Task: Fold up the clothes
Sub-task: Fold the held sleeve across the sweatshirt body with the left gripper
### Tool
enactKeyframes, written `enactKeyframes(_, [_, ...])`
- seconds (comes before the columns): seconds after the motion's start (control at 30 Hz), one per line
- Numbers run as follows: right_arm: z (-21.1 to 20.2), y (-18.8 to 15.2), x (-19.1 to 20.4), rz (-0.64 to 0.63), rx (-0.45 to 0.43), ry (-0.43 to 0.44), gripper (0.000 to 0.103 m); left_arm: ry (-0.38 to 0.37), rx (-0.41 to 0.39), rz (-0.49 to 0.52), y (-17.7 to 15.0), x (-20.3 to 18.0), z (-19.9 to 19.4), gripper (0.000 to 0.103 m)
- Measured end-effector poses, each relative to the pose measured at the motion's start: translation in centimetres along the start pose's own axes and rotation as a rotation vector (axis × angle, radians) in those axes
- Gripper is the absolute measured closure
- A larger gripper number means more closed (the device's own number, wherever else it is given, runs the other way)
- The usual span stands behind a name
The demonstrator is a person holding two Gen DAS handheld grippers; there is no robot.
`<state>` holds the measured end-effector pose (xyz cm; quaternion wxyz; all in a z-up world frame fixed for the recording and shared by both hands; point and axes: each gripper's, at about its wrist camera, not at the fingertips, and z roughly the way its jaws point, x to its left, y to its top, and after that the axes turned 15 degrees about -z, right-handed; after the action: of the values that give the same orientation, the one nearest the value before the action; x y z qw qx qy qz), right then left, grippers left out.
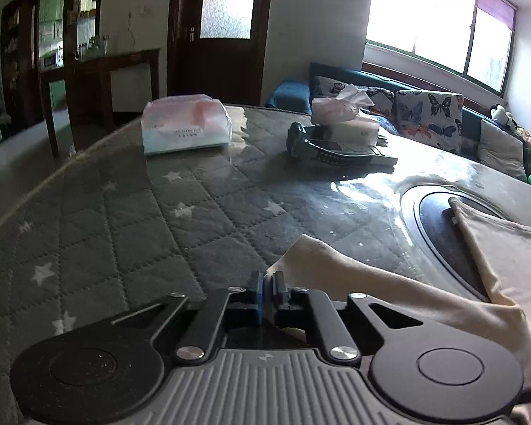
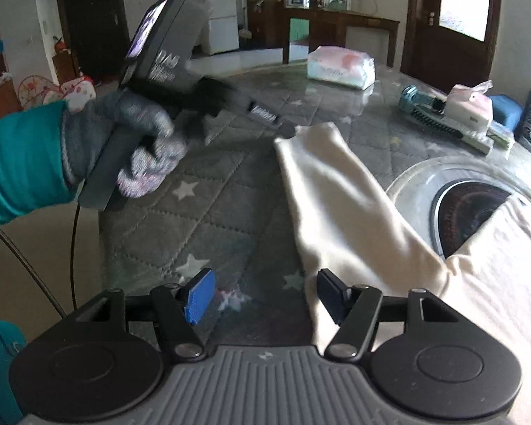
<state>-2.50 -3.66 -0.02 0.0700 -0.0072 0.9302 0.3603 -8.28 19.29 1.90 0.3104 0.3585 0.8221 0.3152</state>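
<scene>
Star-quilted grey table cover (image 1: 124,219), sofa (image 1: 442,120) beyond.

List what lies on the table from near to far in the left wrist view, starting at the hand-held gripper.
Left hand-held gripper, shut on the cream garment's sleeve → quilted table cover → dark tool → open tissue pack.

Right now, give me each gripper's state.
Left gripper: shut on the cream garment's edge.
Right gripper: open, holding nothing.
</scene>
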Motion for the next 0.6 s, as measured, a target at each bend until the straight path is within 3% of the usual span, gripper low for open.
enactKeyframes(0.1, [-0.7,0.0,-1.1,0.03,-0.009,-0.03,0.037,0.021,-0.023,0.003,-0.2,0.6,-0.6,0.099])
enactKeyframes(0.3, [-0.1,-1.0,-4.3,0.134,0.027,-0.089,0.036,0.013,0.004,-0.002,0.3,1.1,-0.7,0.094])
enactKeyframes(0.43, [0.0,-1.4,-4.1,0.142,0.022,-0.063,0.033,0.005,-0.018,0.013,0.9,-0.1,-1.6,0.094])
enactKeyframes(0.6, [0.3,-0.6,-2.3,0.065,0.007,-0.015,0.033,-0.129,0.023,0.052,1.0,-3.4,-2.5,0.094])
